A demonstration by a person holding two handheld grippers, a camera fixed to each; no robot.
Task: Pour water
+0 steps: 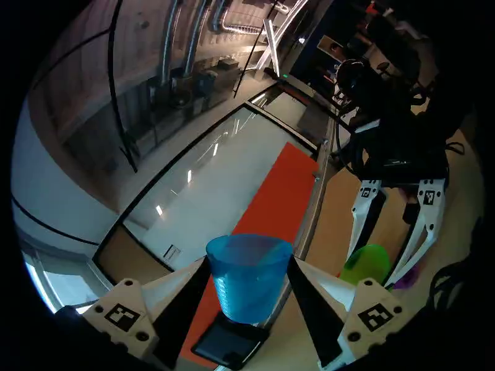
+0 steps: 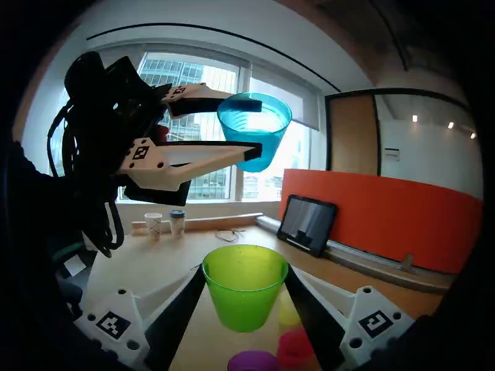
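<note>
Up high in the right gripper view, my left tongs (image 2: pixel 260 127) are clamped on the blue cup (image 2: pixel 255 130), a finger pressed to each side of its wall, and the cup hangs in the air against the bright window (image 2: pixel 185 80). It looks close to upright; whether there's water in it, I can't tell through the tinted plastic. Down low and near, my right tongs (image 2: pixel 244 272) are closed on the green cup (image 2: pixel 245 294), both fingers hugging its sides just under the rim, mouth open to the ceiling and nothing visible inside. So blue sits above and a touch farther off, green underneath, the two well apart and not touching. Right below the green cup, at the near edge, a purple cup (image 2: pixel 253 360), a red cup (image 2: pixel 297 346) and a yellow cup (image 2: pixel 288 309) huddle together on the wooden desk (image 2: pixel 154 260). Farther back on the right, a dark tablet (image 2: pixel 306 224) leans against the orange partition (image 2: pixel 396 216). Far left, by the window sill, two small jars (image 2: pixel 153 222) stand side by side. Over in the left gripper view, the blue cup sits square between my own two fingers, with the green cup off to the right, gripped by the other pair.
</note>
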